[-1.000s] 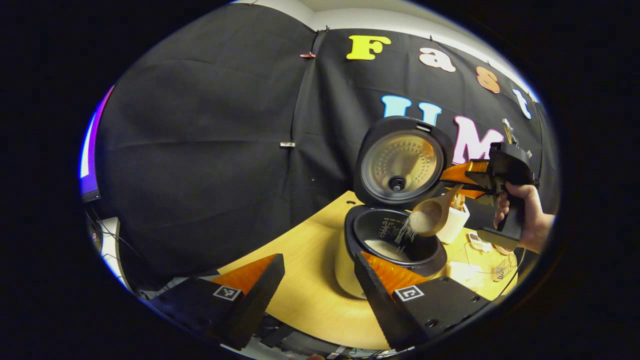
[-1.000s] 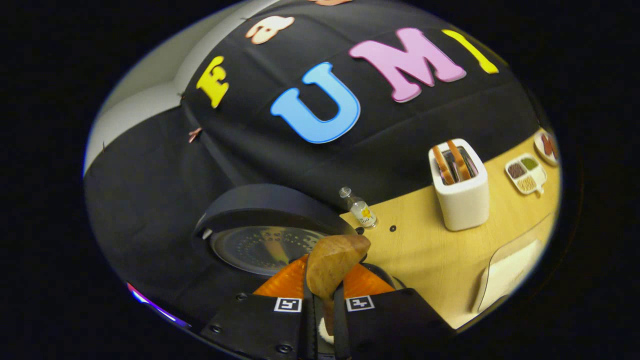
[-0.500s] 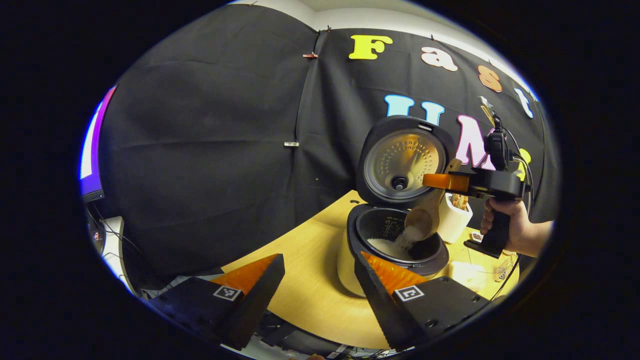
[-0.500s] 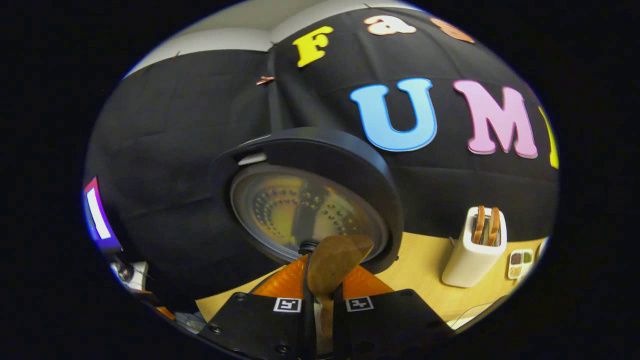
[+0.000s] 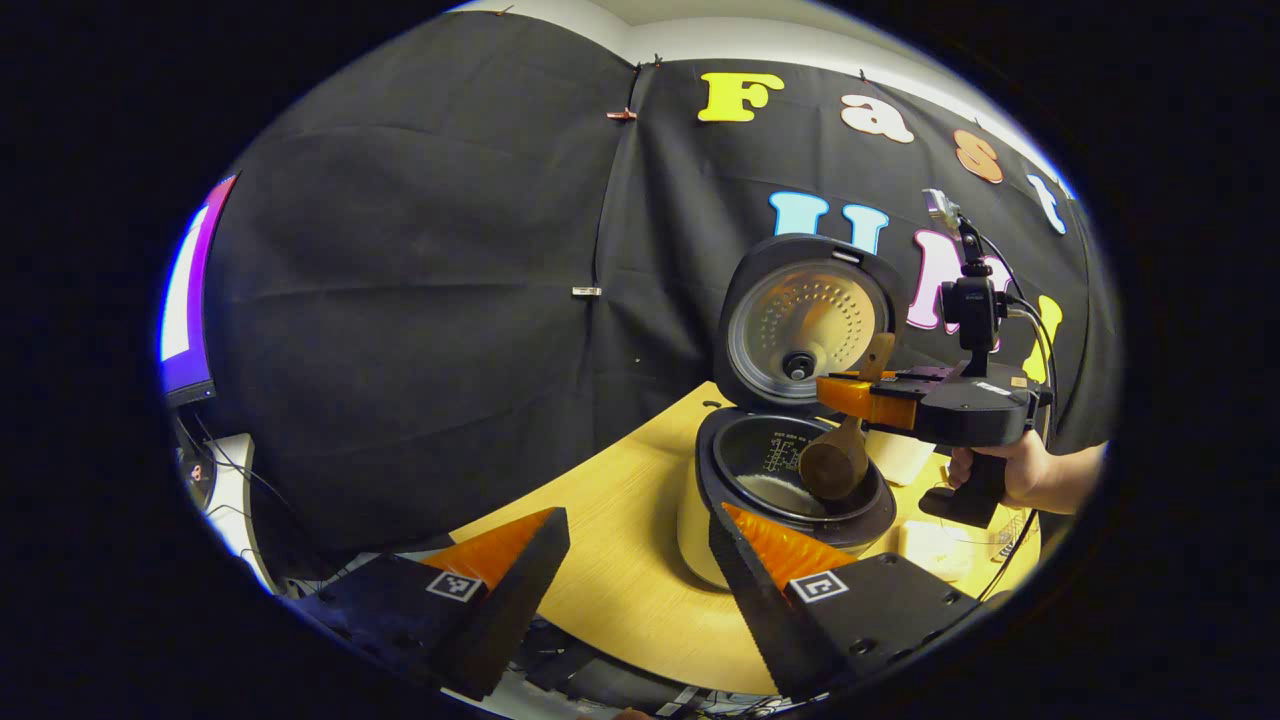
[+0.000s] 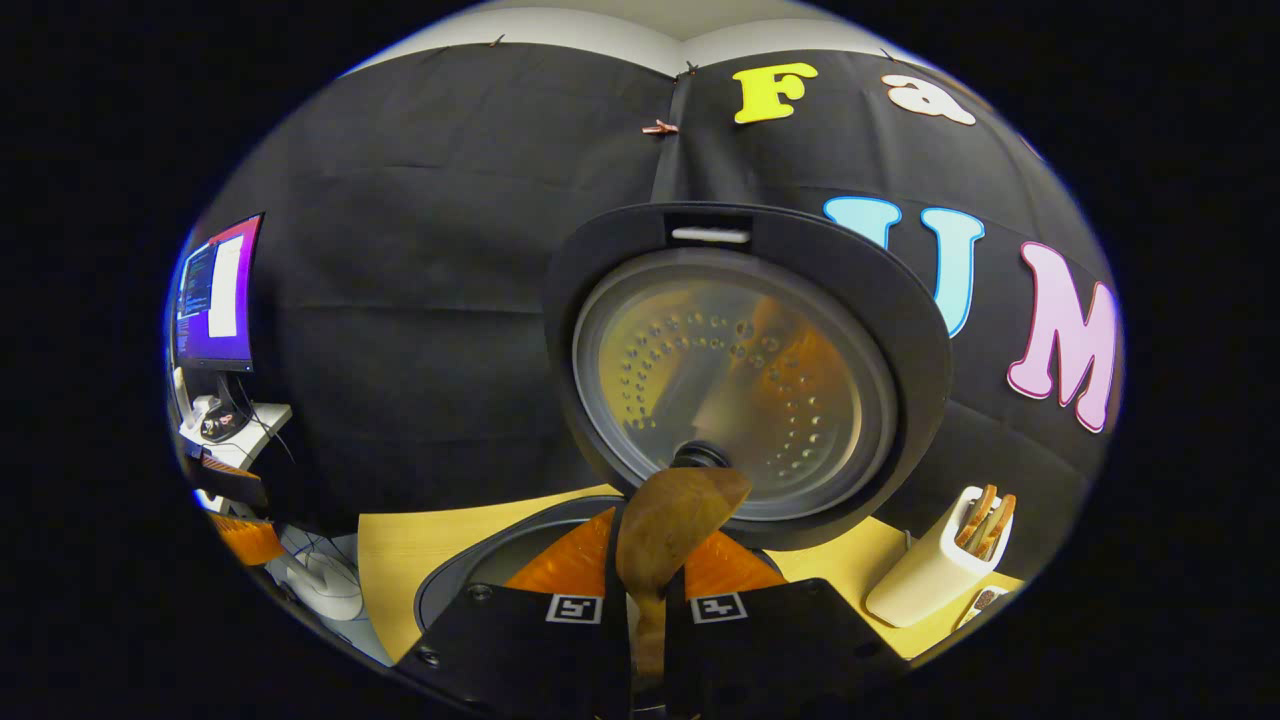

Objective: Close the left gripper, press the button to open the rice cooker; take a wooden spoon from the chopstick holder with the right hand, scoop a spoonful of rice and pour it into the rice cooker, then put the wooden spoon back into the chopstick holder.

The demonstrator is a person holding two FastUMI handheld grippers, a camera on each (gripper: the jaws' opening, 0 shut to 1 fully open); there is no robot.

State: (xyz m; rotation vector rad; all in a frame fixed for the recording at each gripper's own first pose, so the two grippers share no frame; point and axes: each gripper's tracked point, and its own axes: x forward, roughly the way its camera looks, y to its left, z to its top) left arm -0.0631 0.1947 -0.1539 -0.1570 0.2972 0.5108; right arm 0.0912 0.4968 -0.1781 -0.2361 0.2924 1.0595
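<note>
Rice cooker (image 5: pixel 790 480) stands open, lid up, white rice lying in its pot; pouring looks done. Right gripper (image 5: pixel 850 395) pinches the wooden spoon (image 5: pixel 835 462), bowl tipped down over the pot. Left gripper (image 5: pixel 640 560) hangs spread and empty. Returning the spoon to the chopstick holder (image 6: pixel 940 570) remains.

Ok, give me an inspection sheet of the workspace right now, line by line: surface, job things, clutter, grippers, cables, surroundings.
Surface: wooden table, bare in front of the cooker.
Job's things: rice cooker open, lid upright, rice in the pot; wooden spoon tipped bowl-down over the pot.
Clutter: toaster holding bread slices.
Grippers: right gripper shut on the spoon handle; left gripper open, holding nothing.
Cables: wires on the right gripper's camera mount.
Surroundings: black cloth wall; lit monitor at the far left.
</note>
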